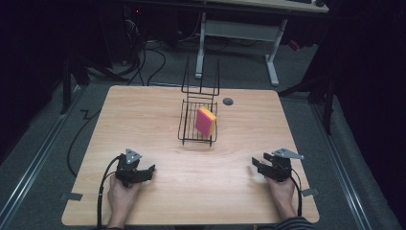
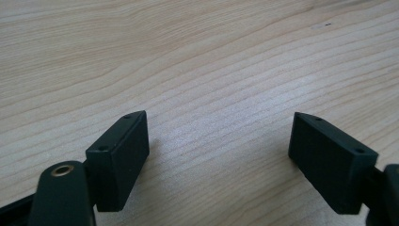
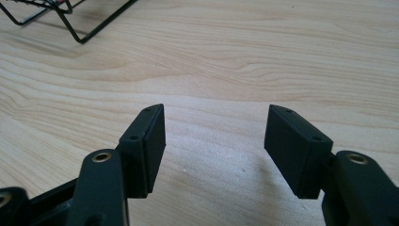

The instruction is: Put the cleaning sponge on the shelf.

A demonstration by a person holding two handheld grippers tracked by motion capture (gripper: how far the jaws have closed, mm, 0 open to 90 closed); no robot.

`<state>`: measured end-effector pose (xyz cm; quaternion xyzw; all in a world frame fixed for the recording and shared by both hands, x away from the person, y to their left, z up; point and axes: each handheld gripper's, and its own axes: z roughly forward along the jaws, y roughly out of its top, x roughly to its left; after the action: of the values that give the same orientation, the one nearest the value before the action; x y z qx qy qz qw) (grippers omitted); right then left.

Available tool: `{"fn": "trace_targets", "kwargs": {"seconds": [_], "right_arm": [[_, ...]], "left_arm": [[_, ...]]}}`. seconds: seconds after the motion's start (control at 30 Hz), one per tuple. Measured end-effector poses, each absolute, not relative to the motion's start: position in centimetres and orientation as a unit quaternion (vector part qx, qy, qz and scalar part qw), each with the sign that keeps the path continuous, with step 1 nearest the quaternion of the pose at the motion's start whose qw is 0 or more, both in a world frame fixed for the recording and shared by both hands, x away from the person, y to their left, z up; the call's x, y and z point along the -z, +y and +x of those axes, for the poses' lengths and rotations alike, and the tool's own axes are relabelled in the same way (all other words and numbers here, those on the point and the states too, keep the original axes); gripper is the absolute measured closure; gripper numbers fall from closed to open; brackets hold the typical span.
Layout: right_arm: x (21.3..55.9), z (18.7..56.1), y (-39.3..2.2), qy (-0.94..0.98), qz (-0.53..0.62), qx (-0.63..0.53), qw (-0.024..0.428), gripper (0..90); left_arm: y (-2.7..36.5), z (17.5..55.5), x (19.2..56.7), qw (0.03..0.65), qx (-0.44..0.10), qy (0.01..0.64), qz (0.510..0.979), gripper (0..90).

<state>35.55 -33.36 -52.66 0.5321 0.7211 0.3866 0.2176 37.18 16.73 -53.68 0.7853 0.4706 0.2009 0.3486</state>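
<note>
A black wire rack (image 1: 197, 120) stands at the middle of the wooden table (image 1: 143, 115), toward the far side. A pink and yellow sponge (image 1: 205, 121) leans on edge inside it at its right. My left gripper (image 1: 149, 171) rests low over the near left of the table, open with nothing between its jaws (image 2: 219, 141). My right gripper (image 1: 256, 166) sits at the near right, also open and empty (image 3: 215, 132). A corner of the wire rack (image 3: 70, 19) shows at the top left of the right gripper view.
A small dark round hole (image 1: 228, 101) sits in the table just right of the rack's far end. Beyond the table stand a white desk frame (image 1: 239, 33) and cables on the floor (image 1: 148, 57). Bare wood lies between the grippers and the rack.
</note>
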Motion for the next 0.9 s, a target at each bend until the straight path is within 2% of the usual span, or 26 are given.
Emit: {"fn": "trace_targets", "kwargs": {"seconds": [0.6, 0.8, 0.9], "right_arm": [[53.0, 36.0, -32.8, 0.738, 0.543, -0.342, 0.21, 38.3], [53.0, 35.9, -32.0, 0.757, 0.518, -0.318, 0.24, 37.6], [53.0, 35.9, -32.1, 0.755, 0.524, -0.319, 0.234, 36.9]], "left_arm": [[16.7, 37.2, 53.7, 0.349, -0.201, 0.471, 0.785, 21.2], [16.7, 37.2, 53.7, 0.348, -0.201, 0.471, 0.785, 21.2], [16.7, 37.2, 53.7, 0.348, -0.201, 0.471, 0.785, 21.3]]}}
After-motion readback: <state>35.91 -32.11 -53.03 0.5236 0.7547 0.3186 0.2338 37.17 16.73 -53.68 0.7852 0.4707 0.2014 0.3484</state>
